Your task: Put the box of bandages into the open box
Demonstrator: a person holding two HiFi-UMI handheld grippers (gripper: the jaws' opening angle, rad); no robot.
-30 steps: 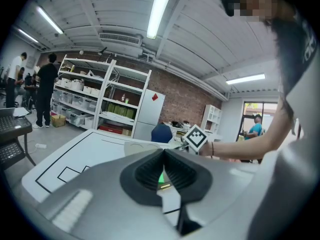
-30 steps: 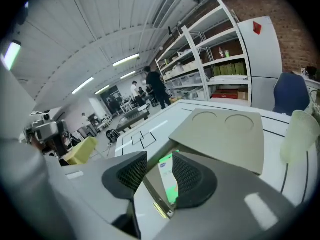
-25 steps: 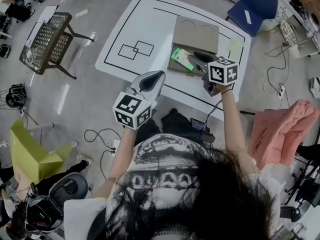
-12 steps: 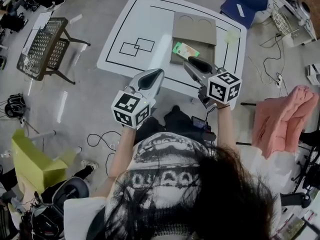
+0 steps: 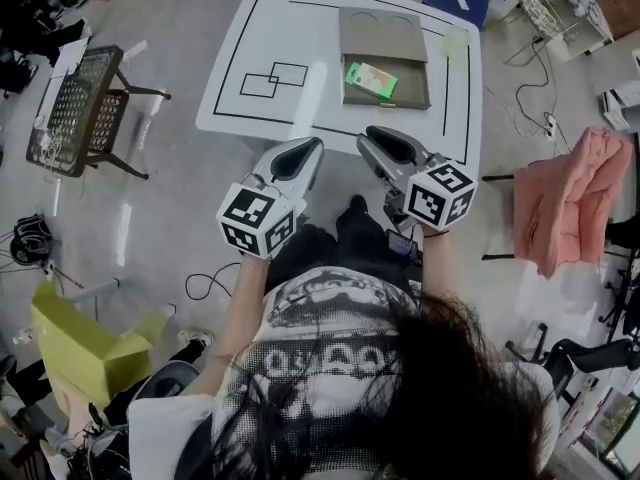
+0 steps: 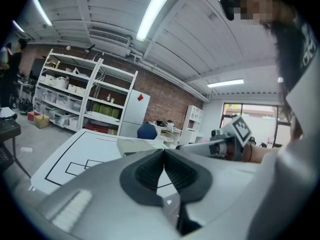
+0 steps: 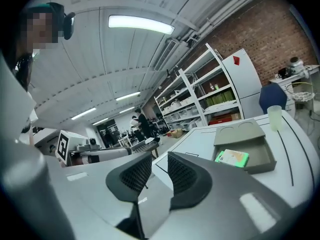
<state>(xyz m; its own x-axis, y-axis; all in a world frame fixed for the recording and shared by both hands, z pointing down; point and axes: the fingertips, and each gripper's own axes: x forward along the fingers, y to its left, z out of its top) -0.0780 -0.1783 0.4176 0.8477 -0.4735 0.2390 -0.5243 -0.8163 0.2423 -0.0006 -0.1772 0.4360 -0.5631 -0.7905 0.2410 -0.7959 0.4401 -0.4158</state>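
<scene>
In open box (image 5: 412, 90), one bandage box (image 5: 370, 79)

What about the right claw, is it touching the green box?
Apart. The head view shows bare table between the right gripper, whose empty jaws have just been closing, and the box of bandages in the open box.

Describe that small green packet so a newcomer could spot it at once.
Find the white table marked with black lines, then the flat brown open box at its far side. The box of bandages lies inside that tray. It is the only bright green thing on the table.
</scene>
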